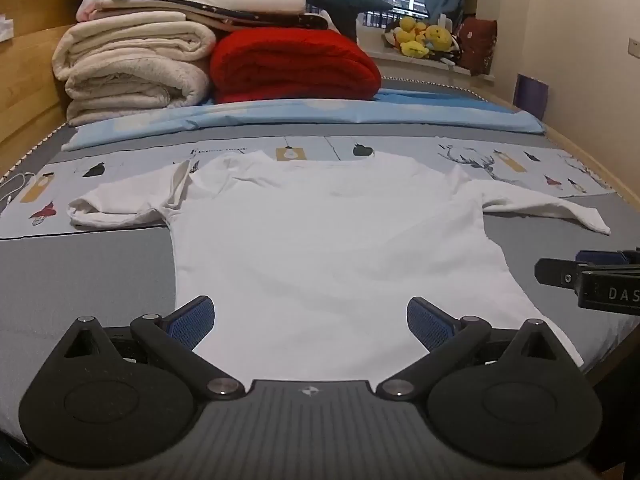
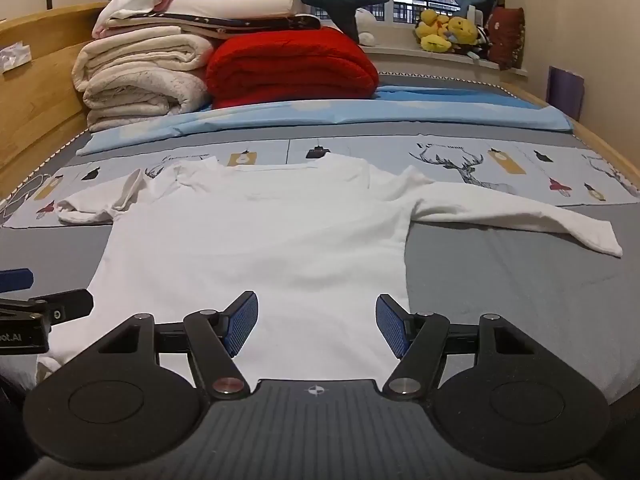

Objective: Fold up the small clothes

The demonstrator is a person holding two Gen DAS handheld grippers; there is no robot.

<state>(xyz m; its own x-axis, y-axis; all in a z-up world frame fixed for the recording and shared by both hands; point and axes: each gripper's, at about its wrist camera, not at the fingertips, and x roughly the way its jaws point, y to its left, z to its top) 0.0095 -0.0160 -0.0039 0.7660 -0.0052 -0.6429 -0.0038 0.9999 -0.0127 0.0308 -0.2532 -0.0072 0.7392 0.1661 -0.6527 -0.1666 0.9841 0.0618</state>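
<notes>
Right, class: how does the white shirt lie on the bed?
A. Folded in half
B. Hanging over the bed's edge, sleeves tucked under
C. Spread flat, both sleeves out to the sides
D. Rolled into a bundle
C: the shirt lies flat on the bed, with one sleeve out to each side.

Both grippers — the left gripper and right gripper — share black linkage arms, silver pivot screws, blue ribbed pads and grey ridged bodies.

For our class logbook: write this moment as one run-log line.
step: pre-fold | white long-sleeved shirt: flat on bed, sleeves spread | left gripper: open, empty | right gripper: open, empty
</notes>
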